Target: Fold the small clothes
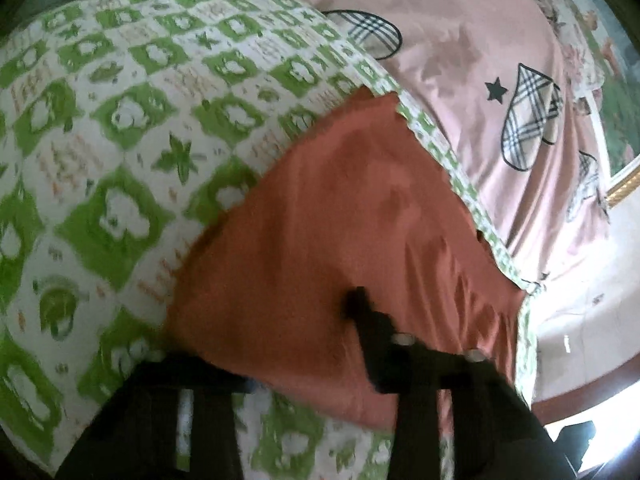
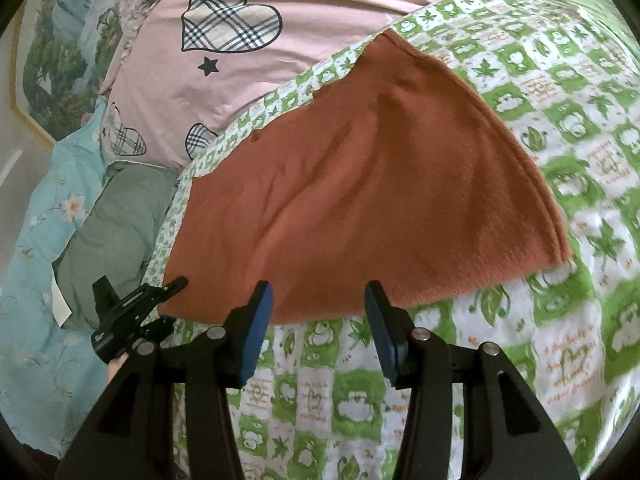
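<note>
— Two claws are seen over one rust-orange garment (image 2: 372,200), which is spread flat on a green-and-white checked blanket (image 2: 560,128) on a bed.

— Where is the garment placed on the blanket?

— It is laid along the blanket's edge, beside a pink sheet (image 2: 304,24) printed with plaid hearts (image 2: 228,18) and black stars. In the right wrist view, its near hem is seen just beyond the right claw (image 2: 318,304).

— How is the right claw held?

— Its blue-padded fingers (image 2: 256,332) are held well apart over the blanket, just short of the hem. Nothing is gripped between them.

— And the left claw?

— In the right wrist view, the left claw (image 2: 168,300) is seen at the garment's left corner, where the blanket edge is met. One black tip is laid on top of the cloth, and a blue pad is seen just below the corner. In the left wrist view, the left claw (image 1: 304,340) is blurred: one dark fingertip (image 1: 356,300) is pressed on the orange fabric, while the other finger is lower, near the cloth's edge. Whether the corner is actually pinched cannot be told.

— What else is pictured?

— A grey-green cloth (image 2: 116,232) and a pale blue flowered cover (image 2: 36,248) are seen beyond the blanket's left edge, and a framed landscape picture (image 2: 56,48) is seen behind them.
</note>
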`<action>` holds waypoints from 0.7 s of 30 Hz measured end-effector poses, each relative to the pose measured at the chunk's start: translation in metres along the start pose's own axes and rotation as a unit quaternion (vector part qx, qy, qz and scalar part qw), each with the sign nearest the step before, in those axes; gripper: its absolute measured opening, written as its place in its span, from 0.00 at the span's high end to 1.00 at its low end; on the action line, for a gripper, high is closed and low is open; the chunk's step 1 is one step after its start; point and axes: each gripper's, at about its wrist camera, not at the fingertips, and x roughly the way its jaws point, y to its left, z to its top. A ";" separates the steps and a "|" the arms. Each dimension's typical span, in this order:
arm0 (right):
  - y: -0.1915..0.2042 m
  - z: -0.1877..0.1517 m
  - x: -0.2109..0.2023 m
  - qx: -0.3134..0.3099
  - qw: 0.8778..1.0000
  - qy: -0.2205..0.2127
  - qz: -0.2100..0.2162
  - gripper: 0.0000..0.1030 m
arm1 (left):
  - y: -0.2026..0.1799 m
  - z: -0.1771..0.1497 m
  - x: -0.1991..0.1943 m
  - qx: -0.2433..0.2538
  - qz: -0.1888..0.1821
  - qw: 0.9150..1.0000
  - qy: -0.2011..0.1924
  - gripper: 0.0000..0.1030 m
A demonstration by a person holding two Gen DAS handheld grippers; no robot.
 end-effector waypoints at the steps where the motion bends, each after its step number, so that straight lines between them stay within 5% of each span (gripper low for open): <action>1: 0.000 0.003 0.002 -0.002 1.000 0.000 0.001 0.52 | -0.002 0.002 0.000 0.002 -0.002 1.000 -0.001 0.85; 10: -0.012 0.042 0.003 0.003 1.000 -0.009 0.009 0.52 | -0.094 -0.009 -0.035 0.149 -0.019 0.987 -0.055 0.93; 17: -0.018 0.073 0.014 0.012 0.999 0.012 0.039 0.52 | -0.189 -0.079 -0.004 0.339 -0.023 0.939 -0.047 0.94; 21: -0.017 0.090 0.045 0.013 0.996 0.059 0.071 0.43 | -0.204 -0.121 0.029 0.412 -0.011 0.911 -0.015 0.94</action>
